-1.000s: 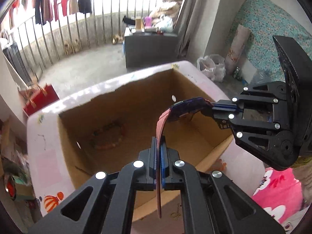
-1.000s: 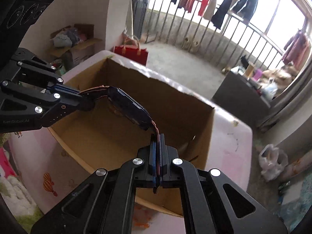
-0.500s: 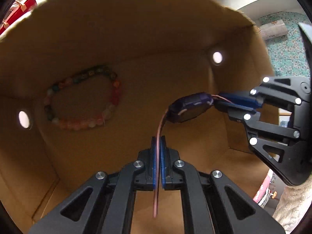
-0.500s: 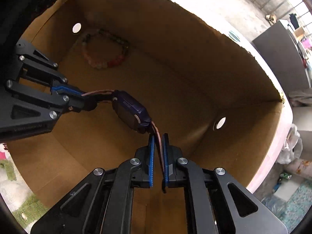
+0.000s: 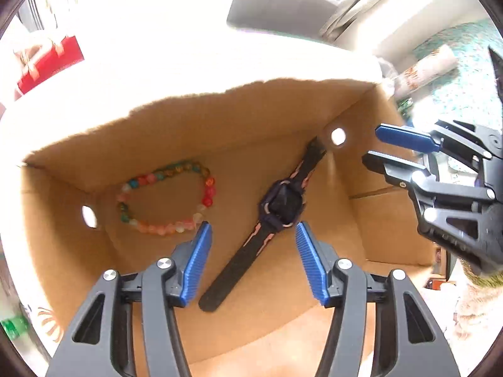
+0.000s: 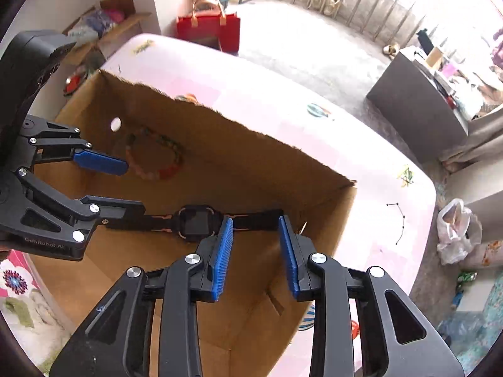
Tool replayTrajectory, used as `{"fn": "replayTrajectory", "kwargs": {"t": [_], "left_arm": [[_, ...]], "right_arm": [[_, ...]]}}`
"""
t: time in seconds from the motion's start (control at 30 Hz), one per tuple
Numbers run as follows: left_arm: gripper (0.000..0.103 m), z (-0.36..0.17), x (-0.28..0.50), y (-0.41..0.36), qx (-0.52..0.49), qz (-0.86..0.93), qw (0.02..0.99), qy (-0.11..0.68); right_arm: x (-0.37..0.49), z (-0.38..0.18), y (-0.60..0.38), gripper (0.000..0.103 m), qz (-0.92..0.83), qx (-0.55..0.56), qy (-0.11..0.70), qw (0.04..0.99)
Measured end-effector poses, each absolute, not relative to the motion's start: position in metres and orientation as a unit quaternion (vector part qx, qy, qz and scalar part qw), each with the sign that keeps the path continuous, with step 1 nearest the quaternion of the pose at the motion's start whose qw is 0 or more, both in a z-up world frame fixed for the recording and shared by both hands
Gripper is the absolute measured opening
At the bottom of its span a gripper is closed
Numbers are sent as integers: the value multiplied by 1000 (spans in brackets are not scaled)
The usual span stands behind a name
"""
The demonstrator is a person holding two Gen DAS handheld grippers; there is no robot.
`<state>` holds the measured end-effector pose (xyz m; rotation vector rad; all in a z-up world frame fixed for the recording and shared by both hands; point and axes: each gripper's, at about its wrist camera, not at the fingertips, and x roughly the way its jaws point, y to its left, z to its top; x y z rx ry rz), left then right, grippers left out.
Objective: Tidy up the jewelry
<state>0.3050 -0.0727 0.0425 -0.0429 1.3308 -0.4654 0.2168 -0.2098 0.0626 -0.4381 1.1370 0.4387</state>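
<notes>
A dark watch (image 5: 283,204) with pink marks on its strap lies flat and stretched out on the floor of the open cardboard box (image 5: 251,94). Beside it lies a ring-shaped bracelet of coloured beads (image 5: 166,198). My left gripper (image 5: 251,227) hangs over the watch with its jaws opening, the blue pads well clear of the strap on both sides. My right gripper (image 6: 255,220) is above the other strap end, jaws also opening, nothing pressed between them. The right wrist view shows the watch (image 6: 195,221), the bracelet (image 6: 151,157) and the left gripper (image 6: 132,188) too.
The box stands on a pink tabletop (image 6: 283,100) and has small round holes (image 5: 338,136) in its walls. Beyond the table are a red bag (image 6: 207,28), a grey cabinet (image 6: 415,103) and a white plastic bag (image 6: 456,232) on the floor.
Both grippers held the watch by its strap ends inside the box; both have let go and opened. The watch now lies flat on the box floor, and both grippers have drawn back.
</notes>
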Motion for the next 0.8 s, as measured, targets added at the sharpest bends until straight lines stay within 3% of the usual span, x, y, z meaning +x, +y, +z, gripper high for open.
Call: {"fn": "replayTrajectory", "kwargs": {"t": [0.1, 0.13, 0.2, 0.3, 0.4, 0.53, 0.67, 0.8], "left_arm": [[60, 84, 278, -54, -17, -225, 803, 551], [61, 100, 265, -45, -19, -230, 819, 526], [72, 133, 226, -29, -14, -254, 853, 457], [87, 161, 155, -3, 16, -288, 891, 351], [95, 160, 94, 16, 41, -305, 901, 306], [97, 114, 51, 16, 51, -266, 896, 353], [96, 28, 51, -4, 115, -159, 875, 443], [96, -28, 59, -2, 143, -123, 858, 478]], "right_arm": [[179, 105, -224, 46, 217, -152, 480, 837], [162, 120, -229, 47, 222, -125, 462, 849], [122, 146, -245, 56, 262, -39, 439, 858], [77, 159, -268, 66, 335, 75, 400, 850], [19, 142, -263, 74, 321, 80, 384, 862], [4, 81, -265, 77, 263, 60, 430, 861], [14, 0, -257, 76, 195, 42, 508, 838], [11, -47, -247, 76, 147, 8, 524, 839]]}}
